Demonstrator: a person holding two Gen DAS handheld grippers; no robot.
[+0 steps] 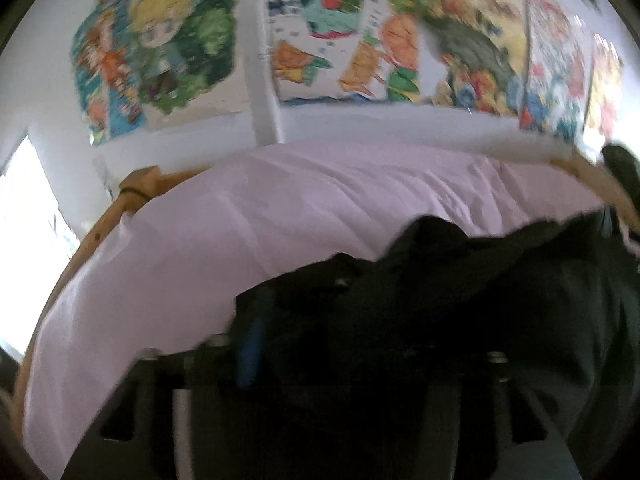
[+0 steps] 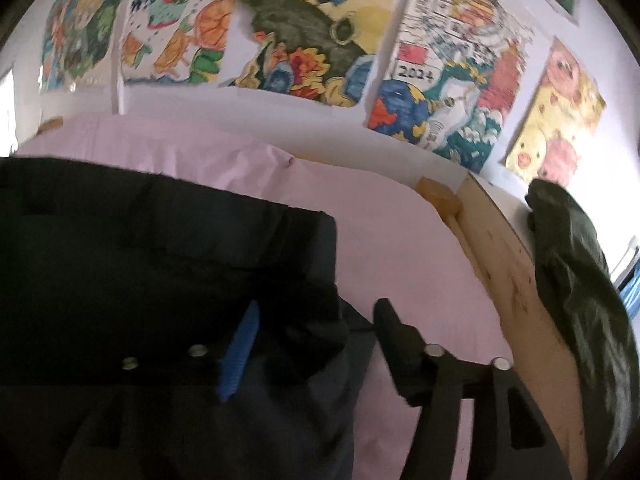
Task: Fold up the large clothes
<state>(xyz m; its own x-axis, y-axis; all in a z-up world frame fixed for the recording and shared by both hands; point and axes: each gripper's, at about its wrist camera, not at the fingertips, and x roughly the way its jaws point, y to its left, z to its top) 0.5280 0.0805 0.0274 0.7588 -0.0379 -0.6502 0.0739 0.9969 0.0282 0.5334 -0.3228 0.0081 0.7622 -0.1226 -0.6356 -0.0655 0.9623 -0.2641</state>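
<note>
A large dark garment (image 1: 460,288) lies on a bed with a pale pink sheet (image 1: 280,216). In the left wrist view it drapes over my left gripper (image 1: 344,320); only the left finger with its blue pad (image 1: 250,348) shows, so the jaws' state is hidden. In the right wrist view the garment (image 2: 140,248) covers the left half. My right gripper (image 2: 316,328) stands with jaws apart; the blue-padded left finger (image 2: 240,344) lies against the cloth and the right finger (image 2: 394,328) is over the pink sheet (image 2: 400,240).
A wooden bed frame (image 2: 504,248) runs along the right, with another dark green garment (image 2: 576,280) hung over it. Colourful drawings (image 2: 312,40) cover the white wall behind the bed. A bright window (image 1: 24,248) is at far left.
</note>
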